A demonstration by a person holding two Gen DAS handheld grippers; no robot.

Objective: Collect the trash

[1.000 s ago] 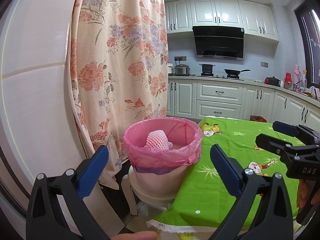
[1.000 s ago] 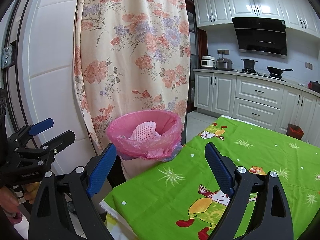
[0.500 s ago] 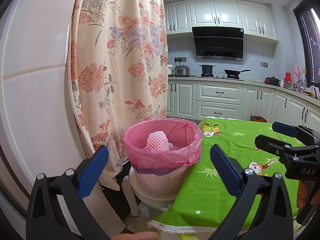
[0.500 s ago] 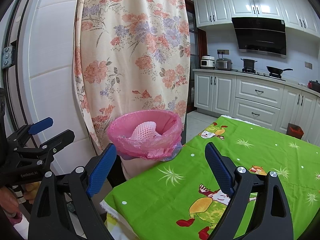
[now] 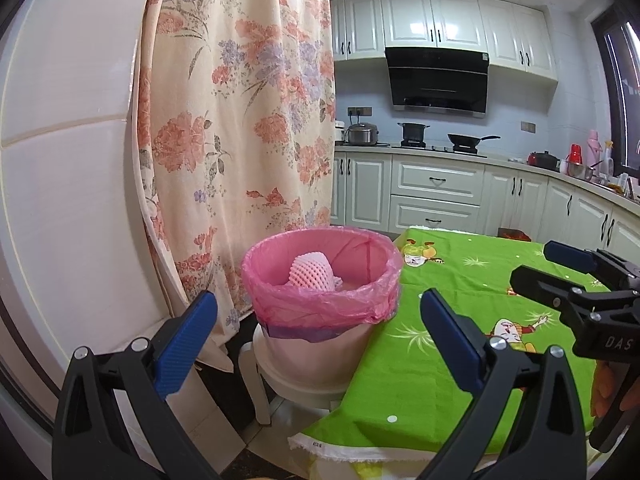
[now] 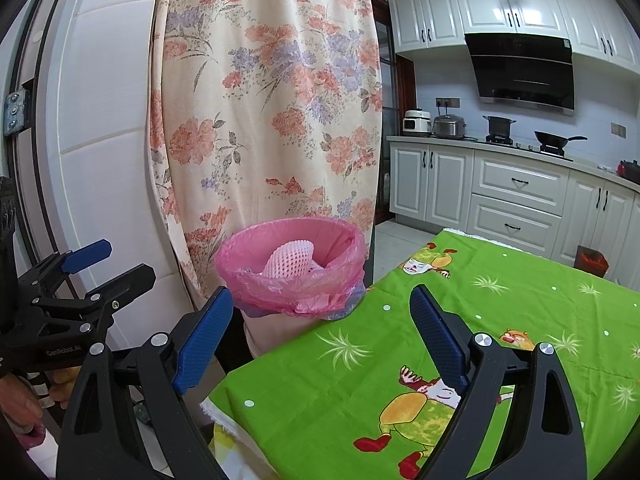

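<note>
While both tools hung empty over the near edge of the table, the green cartoon tablecloth (image 6: 460, 312) showed no loose litter in either view. Just beside its corner the pink-lined trash bin (image 5: 320, 300) stood on a white stool (image 5: 280, 376). Its thin liner looked soft, slippery and easily torn, so the bunched film folded over the rim seemed the place to pinch. Inside lay a pink foam fruit net (image 5: 310, 274), likely very light, springy and crushable, graspable anywhere across its mesh. The left gripper (image 5: 318, 340) and the right gripper (image 6: 320, 334) each had jaws spread wide, holding nothing.
</note>
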